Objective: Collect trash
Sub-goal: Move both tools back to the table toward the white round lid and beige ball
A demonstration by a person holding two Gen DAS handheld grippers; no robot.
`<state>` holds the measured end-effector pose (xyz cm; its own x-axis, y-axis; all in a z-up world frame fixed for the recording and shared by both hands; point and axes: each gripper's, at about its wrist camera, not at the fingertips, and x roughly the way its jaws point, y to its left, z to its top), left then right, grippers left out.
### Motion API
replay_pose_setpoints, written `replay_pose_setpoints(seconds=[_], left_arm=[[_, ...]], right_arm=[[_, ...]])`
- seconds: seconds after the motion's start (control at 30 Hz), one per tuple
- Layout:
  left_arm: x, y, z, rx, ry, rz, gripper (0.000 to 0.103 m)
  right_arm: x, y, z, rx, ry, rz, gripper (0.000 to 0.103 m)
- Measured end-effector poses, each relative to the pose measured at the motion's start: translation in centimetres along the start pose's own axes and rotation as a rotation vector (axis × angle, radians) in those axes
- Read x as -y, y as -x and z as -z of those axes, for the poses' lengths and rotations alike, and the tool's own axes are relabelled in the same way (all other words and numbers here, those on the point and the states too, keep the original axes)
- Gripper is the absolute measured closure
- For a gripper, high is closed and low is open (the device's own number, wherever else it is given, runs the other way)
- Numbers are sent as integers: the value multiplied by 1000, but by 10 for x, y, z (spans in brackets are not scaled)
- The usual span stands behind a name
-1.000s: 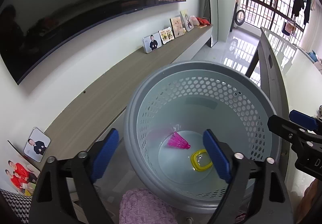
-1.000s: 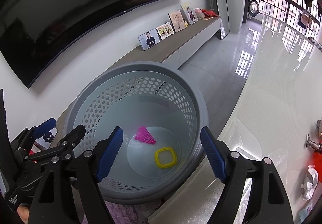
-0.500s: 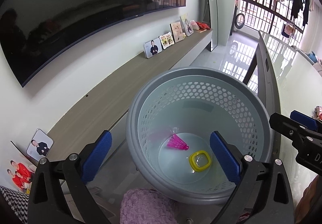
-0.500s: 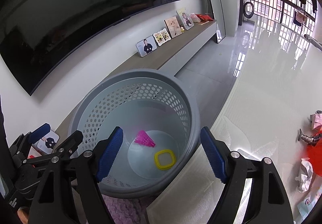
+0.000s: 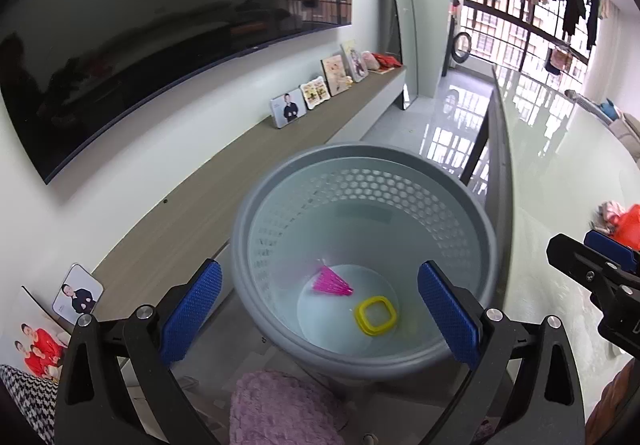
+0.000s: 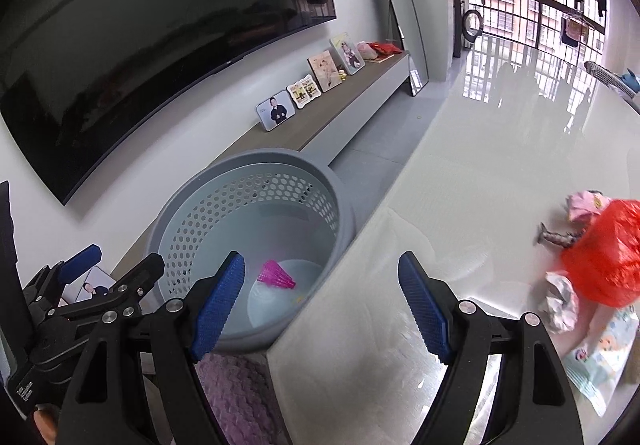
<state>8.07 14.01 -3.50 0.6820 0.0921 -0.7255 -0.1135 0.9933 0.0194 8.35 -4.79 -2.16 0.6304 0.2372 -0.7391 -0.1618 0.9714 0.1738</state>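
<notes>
Nearest, the left hand-held gripper (image 5: 319,313) stood wide, nothing between its blue pads; its jaws had just been opening. The right hand-held gripper (image 6: 322,303) was also parted, somewhat less wide, empty too. Below both lay a purple knitted cloth (image 5: 280,409).

Just beyond the left fingers sat a grey perforated basket (image 5: 256,213), beside the edge of the pale glossy surface (image 6: 460,173). On the basket's floor lay a pink shuttlecock (image 5: 332,283) and, just beside it, a yellow square ring (image 5: 376,315); from the right wrist view only the shuttlecock showed clearly, the ring mostly hidden by the surface edge.

On the surface, well to the right of the right hand-held gripper, loose trash lay together: a red plastic bag (image 6: 604,253), a crumpled white paper ball (image 6: 560,305) touching its lower edge, a printed wrapper (image 6: 604,353) nearer the camera, and a pink crumpled item (image 6: 584,205) behind the bag.

Further off, a low wooden shelf (image 5: 200,205) ran along the wall and carried photo frames (image 5: 288,111). Above it hung a large dark television (image 5: 160,25). At the far end, a barred window (image 5: 520,25) with hanging laundry.
</notes>
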Motion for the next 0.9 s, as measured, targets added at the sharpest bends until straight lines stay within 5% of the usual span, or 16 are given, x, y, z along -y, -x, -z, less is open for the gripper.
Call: replay_pose_setpoints(seconds=[0.9], left_arm=[[131,48,34,10,-192,217,6]], right_arm=[[117,110,105,33,-192,198,27]])
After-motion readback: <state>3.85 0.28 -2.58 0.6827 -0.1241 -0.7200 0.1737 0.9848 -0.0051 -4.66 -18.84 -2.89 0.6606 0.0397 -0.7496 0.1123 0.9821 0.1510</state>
